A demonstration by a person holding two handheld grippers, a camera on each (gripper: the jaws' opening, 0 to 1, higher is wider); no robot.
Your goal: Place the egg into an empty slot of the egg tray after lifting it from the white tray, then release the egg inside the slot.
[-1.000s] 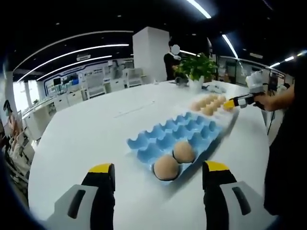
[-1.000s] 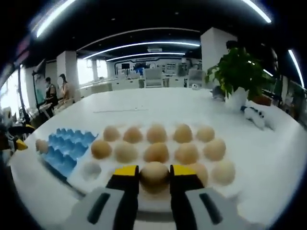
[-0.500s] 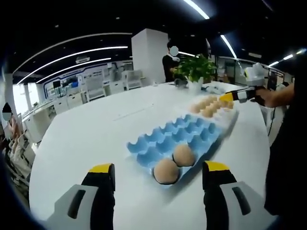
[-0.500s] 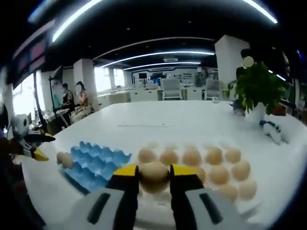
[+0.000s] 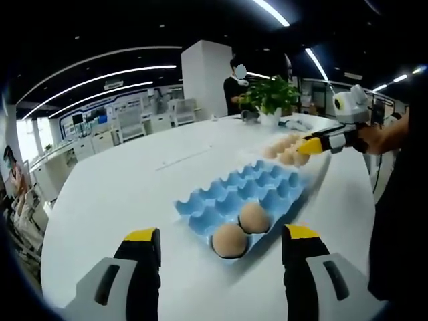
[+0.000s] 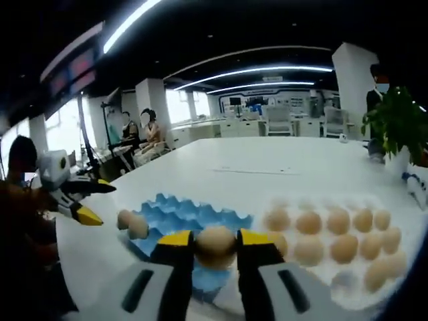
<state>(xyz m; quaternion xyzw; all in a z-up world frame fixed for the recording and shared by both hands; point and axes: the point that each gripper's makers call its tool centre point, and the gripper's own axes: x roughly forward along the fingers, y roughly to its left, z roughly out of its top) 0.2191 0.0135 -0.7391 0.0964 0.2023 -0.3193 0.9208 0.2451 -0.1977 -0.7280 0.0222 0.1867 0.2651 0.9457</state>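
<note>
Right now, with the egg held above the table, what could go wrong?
1. The right tool pinches the egg at its sides only; it might slip or crack.
2. The blue egg tray already holds two eggs; lowering into the wrong slot could hit them.

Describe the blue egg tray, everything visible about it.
The blue egg tray is a moulded carton, pulp-like in look, with rows of cupped slots and raised peaks. It lies flat on the white table, its far end beside the white tray of eggs. Two brown eggs sit in adjacent slots at one end, egg one and egg two; the other visible slots are empty. The right gripper holds a third egg in front of it.
</note>
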